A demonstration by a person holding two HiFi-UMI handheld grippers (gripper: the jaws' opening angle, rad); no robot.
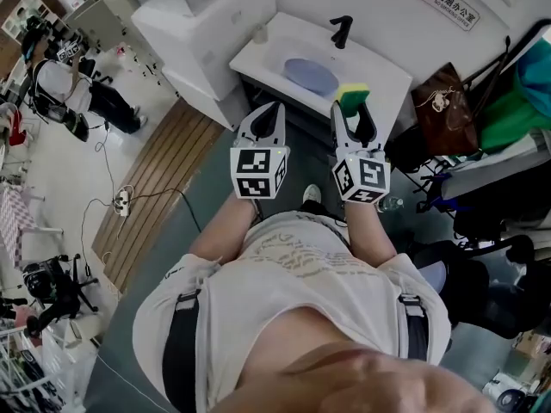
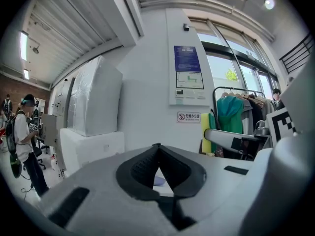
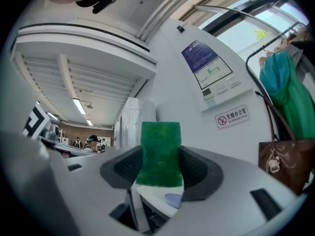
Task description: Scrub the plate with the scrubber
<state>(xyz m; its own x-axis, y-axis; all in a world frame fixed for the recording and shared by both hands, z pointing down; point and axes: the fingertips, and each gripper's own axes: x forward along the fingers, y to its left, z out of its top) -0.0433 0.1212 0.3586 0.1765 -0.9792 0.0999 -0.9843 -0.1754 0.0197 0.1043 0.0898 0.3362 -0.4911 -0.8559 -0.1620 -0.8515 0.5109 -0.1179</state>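
Left gripper (image 1: 274,110), jaws clenched on nothing, and right gripper (image 1: 353,112), grasping the green scrubber (image 1: 352,95), hang side by side near the white sink's (image 1: 258,55) near edge; the blue plate (image 1: 311,76) lies in its basin.

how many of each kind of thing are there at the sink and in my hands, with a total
plate: 1
scrubber: 1
faucet: 1
sink: 1
tongs: 2, left tongs shut and empty, right tongs shut on the scrubber
total: 6
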